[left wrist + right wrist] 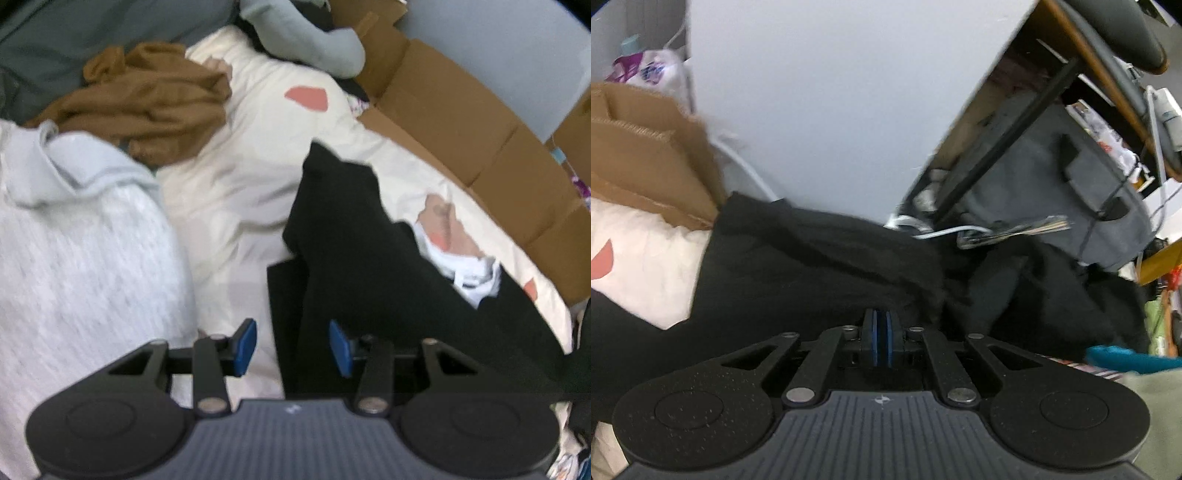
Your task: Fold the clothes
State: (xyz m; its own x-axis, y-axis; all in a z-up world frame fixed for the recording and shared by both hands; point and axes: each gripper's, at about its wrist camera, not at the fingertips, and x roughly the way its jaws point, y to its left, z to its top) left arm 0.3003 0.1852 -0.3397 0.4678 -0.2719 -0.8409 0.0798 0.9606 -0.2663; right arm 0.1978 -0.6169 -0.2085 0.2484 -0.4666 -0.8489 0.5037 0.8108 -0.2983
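- The cream quilt (236, 192) with its coral patches is my working surface; it spreads under everything, and flattened cardboard (461, 122) runs along its far edge.
- The black garment (354, 258) is the piece I'm handling. It lies on the quilt's right side in a long, creased band, partly doubled over itself, with something white (469, 269) showing at one edge. In the right wrist view it trails off the quilt toward the clutter under a desk (1071, 55).
- A pale grey knit (81, 236) sits on my left, and a brown garment (147, 99) lies crumpled beyond it, both well apart from the black one, which keeps the middle of the quilt free for folding.
- My left gripper (291, 347) hangs with its jaws parted over the near edge of the black cloth, gripping nothing (I judge it is placed to take that edge).
- My right gripper (881, 343) has its blue pads pressed together just above the black fabric. Whether a thin fold is pinched between them I cannot tell; the pads look flush.
- How far the folding has come, I can't judge from this.
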